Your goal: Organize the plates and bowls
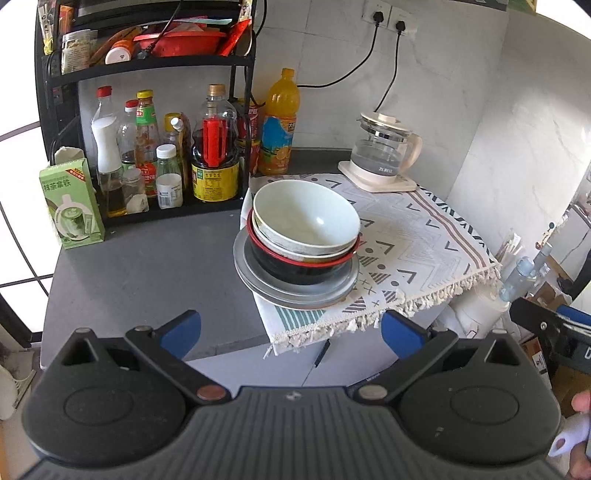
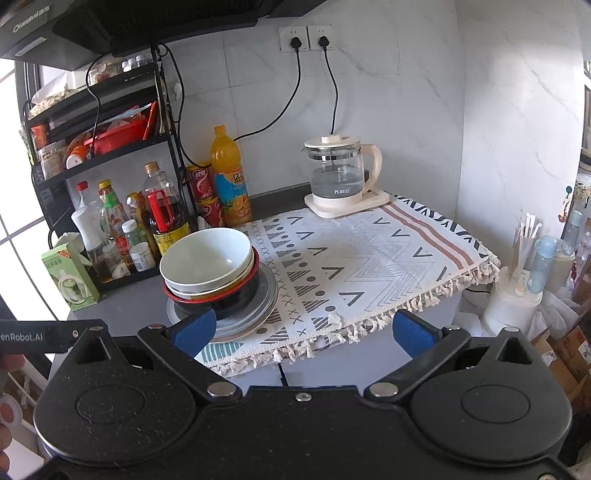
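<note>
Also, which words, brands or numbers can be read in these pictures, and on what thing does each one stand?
"抹茶拿铁": green carton beside the rack.
"enRobot.AI", its start cut off: left gripper's black side, at the right wrist view's left edge.
"万利达": glass kettle, though small, so uncertain.
Range hood brand: blurred.
Sauce bottle, juice bottle and can labels: too small to read.

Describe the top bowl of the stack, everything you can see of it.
The top bowl is pale, whitish green inside, smooth and glossy like glazed ceramic, with a small highlight near its bottom. It is empty and looks clean. It sits upright but tilted, nested in another light bowl, which rests in a black bowl with a red rim, all on a grey plate. The stack stands at the left edge of the patterned cloth, beside the bottle rack. Neither gripper touches it; both have open jaws.
</note>
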{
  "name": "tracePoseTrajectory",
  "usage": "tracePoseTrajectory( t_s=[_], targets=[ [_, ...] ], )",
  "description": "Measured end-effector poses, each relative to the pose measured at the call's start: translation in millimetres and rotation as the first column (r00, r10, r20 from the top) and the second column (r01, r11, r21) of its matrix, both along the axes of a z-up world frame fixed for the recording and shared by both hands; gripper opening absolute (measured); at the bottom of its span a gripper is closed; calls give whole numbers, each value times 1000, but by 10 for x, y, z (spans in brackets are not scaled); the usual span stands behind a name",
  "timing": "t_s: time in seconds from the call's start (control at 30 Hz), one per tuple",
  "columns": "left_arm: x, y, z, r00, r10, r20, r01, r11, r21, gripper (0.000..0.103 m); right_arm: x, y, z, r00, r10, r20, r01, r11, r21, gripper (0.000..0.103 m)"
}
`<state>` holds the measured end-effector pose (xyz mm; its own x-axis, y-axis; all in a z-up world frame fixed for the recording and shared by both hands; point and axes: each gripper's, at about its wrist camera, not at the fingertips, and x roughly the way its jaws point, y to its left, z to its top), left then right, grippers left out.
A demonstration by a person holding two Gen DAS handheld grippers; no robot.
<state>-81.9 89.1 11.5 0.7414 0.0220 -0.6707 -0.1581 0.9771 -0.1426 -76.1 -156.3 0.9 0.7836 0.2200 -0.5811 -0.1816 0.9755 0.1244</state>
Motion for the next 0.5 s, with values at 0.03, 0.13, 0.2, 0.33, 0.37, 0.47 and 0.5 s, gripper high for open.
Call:
tracePoseTrajectory(
  t_s=[0.03,0.13,0.2,0.33,0.37,0.47,0.5],
  targets=[
    [-11,-11,4,1000,-3,2,3,1000,0,103,-7,-3,3,1000,0,2,0,1000,-1,103],
    [-20,-41,8,1000,-10,-3,10,1000,-8,103,-33,-12,16,1000,3,10,-3,1000,-12,103],
    [-26,-68,9,1000,-10,-2,10,1000,-7,103,-34,-23,21,1000,2,11,-2,1000,-13,103],
    [-22,-77,4,1000,-10,-3,10,1000,-15,103,-23,-37,9,1000,3,2,-3,1000,-13,103],
    [-20,-89,2,1000,-10,-5,10,1000,-16,103,-24,-39,5,1000,4,0,-4,1000,-14,103],
    [-6,-98,-6,1000,-10,-7,10,1000,-16,103,-26,-48,-5,1000,3,-3,-3,1000,-16,103],
    [0,-102,-10,1000,-7,-10,7,1000,-16,103,-25,-51,-6,1000,3,-3,-3,1000,-14,103]
  ],
)
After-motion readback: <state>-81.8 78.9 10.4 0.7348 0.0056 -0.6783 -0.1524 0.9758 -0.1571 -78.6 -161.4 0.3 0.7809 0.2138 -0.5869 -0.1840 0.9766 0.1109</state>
